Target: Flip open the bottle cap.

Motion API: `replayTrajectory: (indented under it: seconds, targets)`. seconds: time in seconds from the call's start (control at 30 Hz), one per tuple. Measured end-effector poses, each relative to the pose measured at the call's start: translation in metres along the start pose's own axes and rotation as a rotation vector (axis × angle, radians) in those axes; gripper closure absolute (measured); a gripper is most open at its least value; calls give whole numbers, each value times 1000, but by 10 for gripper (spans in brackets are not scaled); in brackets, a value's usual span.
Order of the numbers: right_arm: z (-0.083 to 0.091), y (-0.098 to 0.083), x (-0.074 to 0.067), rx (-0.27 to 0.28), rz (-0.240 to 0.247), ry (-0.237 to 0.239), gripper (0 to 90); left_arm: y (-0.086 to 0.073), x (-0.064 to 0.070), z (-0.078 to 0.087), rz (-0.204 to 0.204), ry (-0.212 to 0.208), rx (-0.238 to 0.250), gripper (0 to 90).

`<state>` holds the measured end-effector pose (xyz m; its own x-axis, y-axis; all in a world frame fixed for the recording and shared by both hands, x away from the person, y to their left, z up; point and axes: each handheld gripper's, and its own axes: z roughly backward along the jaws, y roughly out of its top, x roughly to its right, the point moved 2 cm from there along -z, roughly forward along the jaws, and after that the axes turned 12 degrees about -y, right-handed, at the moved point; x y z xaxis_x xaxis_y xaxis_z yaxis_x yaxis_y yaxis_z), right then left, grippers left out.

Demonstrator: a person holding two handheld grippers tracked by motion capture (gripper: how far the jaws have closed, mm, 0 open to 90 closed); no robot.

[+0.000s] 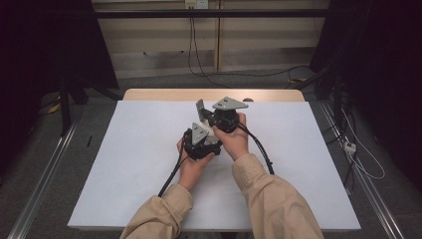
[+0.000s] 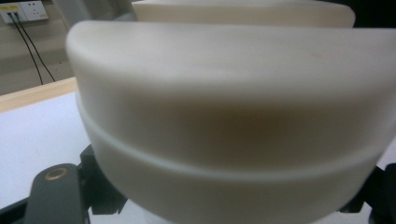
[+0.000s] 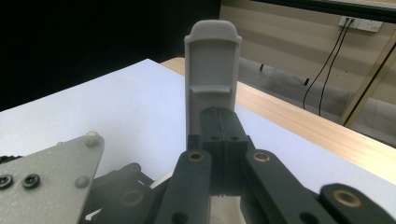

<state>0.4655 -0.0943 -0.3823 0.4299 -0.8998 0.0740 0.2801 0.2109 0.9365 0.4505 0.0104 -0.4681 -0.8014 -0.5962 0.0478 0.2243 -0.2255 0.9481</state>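
Two hand-held grippers meet mid-table: the left gripper (image 1: 200, 142) clamps a cream rounded plastic piece (image 2: 233, 121), while the right gripper (image 3: 223, 140), jaws pressed together, grips an upright grey plastic slab (image 3: 212, 70) above the white tabletop (image 1: 139, 149).

Left tongs (image 1: 195, 128) and right tongs (image 1: 204, 110) both shut (jaws together), hands side by side, forearms converging

Your high view: even overhead light on white desk (image 1: 149, 164), soft shadows under your hands, no glare. Room sides fall into deep dark, corners black. Picture slightly soft, a bit grainy. Your left gripper view: cream object (image 2: 233, 116) too close, blurred, brownish shade across its middle. Your right gripper view: grey piece (image 3: 212, 79) fairly sharp, near linkage soft, left background black.
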Motion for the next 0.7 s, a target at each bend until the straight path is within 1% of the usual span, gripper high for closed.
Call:
replayTrajectory:
  seconds: [0.03, 0.13, 0.23, 0.7]
  targets:
    - [0, 0, 0, 0, -3, 1, 900, 0, 0, 0, -7, 0, -6, 188]
    - [-2, 0, -1, -1, -3, 1, 900, 0, 0, 0, 5, -1, 1, 188]
    - [-3, 0, -1, -1, 2, 2, 900, 0, -1, 0, 2, -1, -4, 188]
    - [-6, 2, -1, -5, 1, 4, 900, 0, -1, 0, 10, 0, -2, 188]
